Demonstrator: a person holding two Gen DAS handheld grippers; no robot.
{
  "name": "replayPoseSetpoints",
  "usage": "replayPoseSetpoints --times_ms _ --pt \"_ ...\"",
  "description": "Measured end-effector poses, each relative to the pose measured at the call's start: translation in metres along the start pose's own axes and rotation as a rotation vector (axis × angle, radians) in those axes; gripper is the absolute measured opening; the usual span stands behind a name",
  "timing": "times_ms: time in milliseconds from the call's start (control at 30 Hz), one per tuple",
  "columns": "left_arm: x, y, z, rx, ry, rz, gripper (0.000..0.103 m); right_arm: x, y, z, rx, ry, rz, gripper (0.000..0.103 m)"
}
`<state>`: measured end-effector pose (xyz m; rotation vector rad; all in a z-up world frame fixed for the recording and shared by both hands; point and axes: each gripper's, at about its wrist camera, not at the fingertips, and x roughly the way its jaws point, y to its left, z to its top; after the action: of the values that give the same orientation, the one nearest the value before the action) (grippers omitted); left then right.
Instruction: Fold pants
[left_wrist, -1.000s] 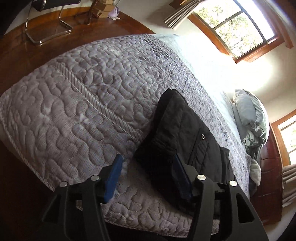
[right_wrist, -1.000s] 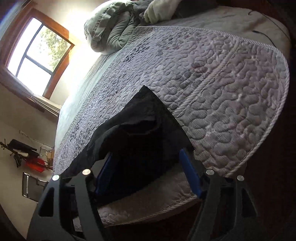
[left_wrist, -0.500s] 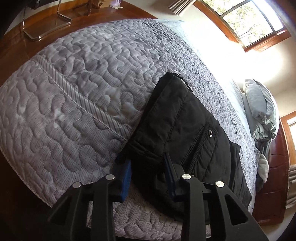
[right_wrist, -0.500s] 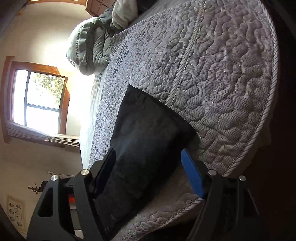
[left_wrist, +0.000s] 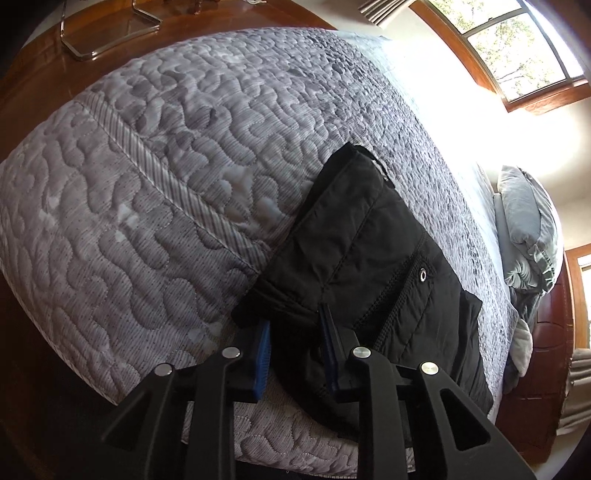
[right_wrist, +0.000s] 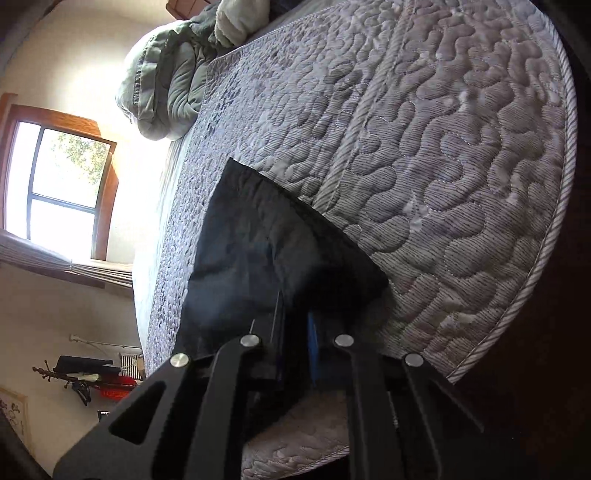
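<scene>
Left to right: my left hand-held gripper (left_wrist: 295, 332) has just been closing and pinches the near edge of the black pants (left_wrist: 373, 258), which lie folded on the quilted bed (left_wrist: 166, 177); my right hand-held gripper (right_wrist: 295, 325) has just pressed together on their dark fabric (right_wrist: 266, 251).

Black pants (left_wrist: 373, 254) lie near the foot edge of the grey quilted bed (left_wrist: 155, 192).

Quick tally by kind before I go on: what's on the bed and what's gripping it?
Black pants: 1
Grey quilt: 1
Bunched green-grey bedding: 1
Grippers: 2, left gripper and right gripper, both clamped on the pants
Total: 5
</scene>
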<state>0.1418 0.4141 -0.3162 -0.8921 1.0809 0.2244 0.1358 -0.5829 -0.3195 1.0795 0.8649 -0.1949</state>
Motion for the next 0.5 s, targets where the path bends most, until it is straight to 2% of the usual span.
replayPoseSetpoints --times_ms 100,167,200,233,267,300,333,367,433,500 --pt "0.006 -0.001 -0.001 0.009 0.003 0.015 0.024 0.006 -0.003 -0.001 -0.022 0.004 -0.016 0.009" --pt "0.006 -0.005 -0.001 0.035 -0.004 0.025 0.026 0.004 -0.005 0.002 -0.006 0.014 0.004 0.013" --pt "0.004 -0.007 -0.001 0.055 -0.009 0.030 0.027 -0.002 -0.006 0.003 0.009 0.011 0.025 0.016" --pt "0.001 -0.011 -0.002 0.075 -0.018 0.032 0.028 -0.011 -0.006 0.004 0.018 -0.008 0.029 0.029" --pt "-0.003 -0.014 -0.004 0.095 -0.031 0.033 0.038 -0.021 -0.005 0.005 0.024 -0.032 0.031 0.048" --pt "-0.009 -0.018 -0.008 0.112 -0.047 0.034 0.050 -0.030 -0.006 0.005 0.030 -0.051 0.040 0.055" --pt "-0.015 -0.020 -0.011 0.124 -0.075 0.040 0.076 -0.036 -0.008 0.006 0.036 -0.050 0.048 0.058" --pt "-0.022 -0.023 -0.016 0.138 -0.115 0.044 0.089 -0.040 -0.010 0.006 0.044 -0.041 0.055 0.059" --pt "-0.030 -0.026 -0.022 0.166 -0.155 0.034 0.090 -0.044 -0.018 0.006 0.062 -0.031 0.063 0.066" --pt "-0.029 -0.025 -0.024 0.154 -0.142 0.011 0.093 -0.041 -0.025 0.006 0.070 -0.025 0.082 0.066"
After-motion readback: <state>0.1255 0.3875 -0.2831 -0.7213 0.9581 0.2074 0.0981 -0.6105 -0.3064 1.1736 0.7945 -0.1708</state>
